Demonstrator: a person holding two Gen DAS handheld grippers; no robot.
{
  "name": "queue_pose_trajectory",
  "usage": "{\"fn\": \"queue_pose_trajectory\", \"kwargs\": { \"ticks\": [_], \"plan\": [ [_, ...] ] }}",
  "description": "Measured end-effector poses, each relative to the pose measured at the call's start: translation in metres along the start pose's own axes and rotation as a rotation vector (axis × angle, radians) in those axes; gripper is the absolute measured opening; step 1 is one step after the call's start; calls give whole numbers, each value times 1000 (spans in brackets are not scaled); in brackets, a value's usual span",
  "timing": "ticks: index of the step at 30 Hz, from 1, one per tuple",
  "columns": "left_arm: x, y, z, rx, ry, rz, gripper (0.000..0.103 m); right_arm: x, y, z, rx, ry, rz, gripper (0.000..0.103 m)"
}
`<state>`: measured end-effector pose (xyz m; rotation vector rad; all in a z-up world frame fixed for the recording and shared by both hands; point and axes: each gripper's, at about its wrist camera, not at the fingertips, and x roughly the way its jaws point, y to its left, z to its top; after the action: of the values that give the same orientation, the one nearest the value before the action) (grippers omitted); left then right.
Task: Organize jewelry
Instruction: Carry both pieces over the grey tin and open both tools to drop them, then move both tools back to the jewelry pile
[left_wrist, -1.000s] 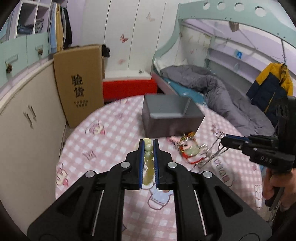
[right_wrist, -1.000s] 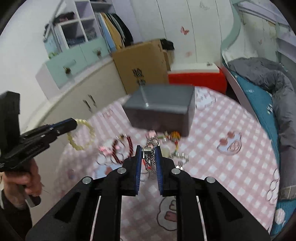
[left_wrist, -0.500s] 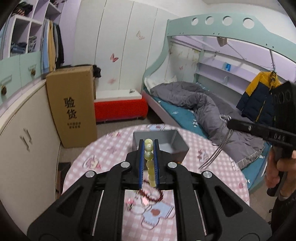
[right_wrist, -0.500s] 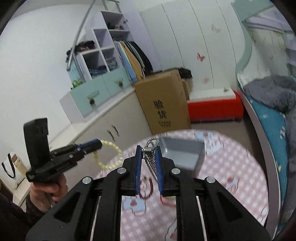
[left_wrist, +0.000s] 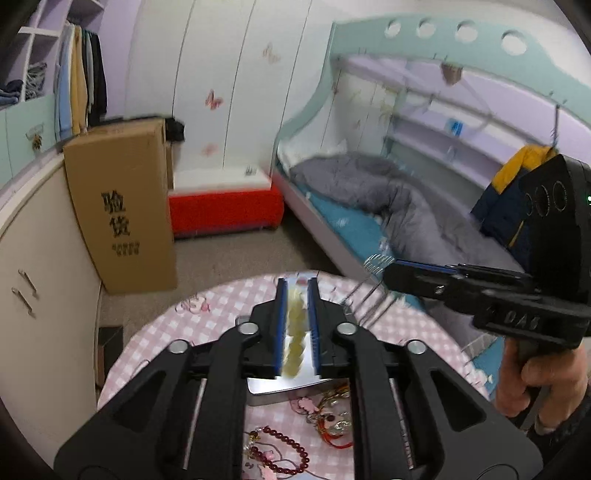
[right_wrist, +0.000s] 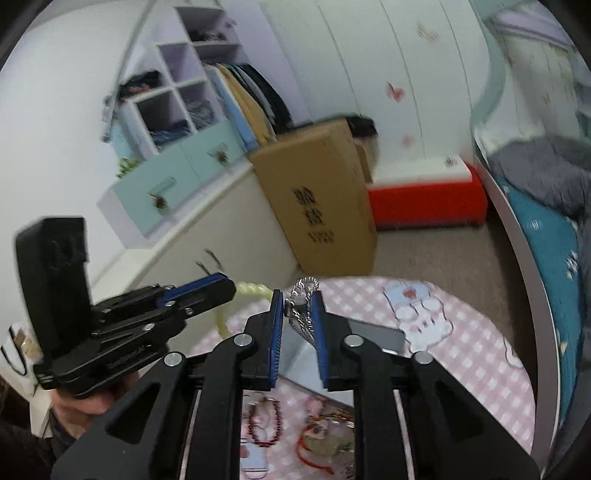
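Left wrist view looks down on a round surface under a pink checked cloth, with a cardboard box at centre left, a red bench behind and a bunk bed at right. At frame centre the left tool has just been opening: a blurred pale bead bracelet sits in the gap, clear of the blue pads. Below it lie a grey metal box and a dark red bead bracelet. Only this view shows the yellow and navy jacket at right. Right wrist view alone shows the shelf of clothes at upper left. There the right tool, also just opening slightly, has a silver chain between its pads
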<state>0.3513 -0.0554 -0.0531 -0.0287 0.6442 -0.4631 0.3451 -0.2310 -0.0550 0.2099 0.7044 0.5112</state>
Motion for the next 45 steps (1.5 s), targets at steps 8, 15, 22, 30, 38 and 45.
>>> {"fn": "queue_pose_trajectory", "kwargs": {
  "ticks": [8, 15, 22, 30, 38, 45],
  "plan": [
    [-16, 15, -10, -52, -74, 161, 93, -10, -30, -14, 100, -54, -147, 96],
    [-55, 38, -20, -111, -130, 209, 94, -43, -26, -18, 101, -131, -241, 96],
    [-97, 42, -37, -129, -160, 268, 94, -75, 0, -25, 54, -182, -294, 96],
    [-145, 32, -64, -96, -214, 350, 94, -97, 33, -48, -90, -164, -301, 96],
    [-139, 28, -98, -86, -158, 317, 94, -109, 35, -77, -94, -163, -343, 96],
    [-103, 45, -129, -67, -37, 283, 94, -85, 31, -118, -17, -106, -348, 96]
  ]
}}
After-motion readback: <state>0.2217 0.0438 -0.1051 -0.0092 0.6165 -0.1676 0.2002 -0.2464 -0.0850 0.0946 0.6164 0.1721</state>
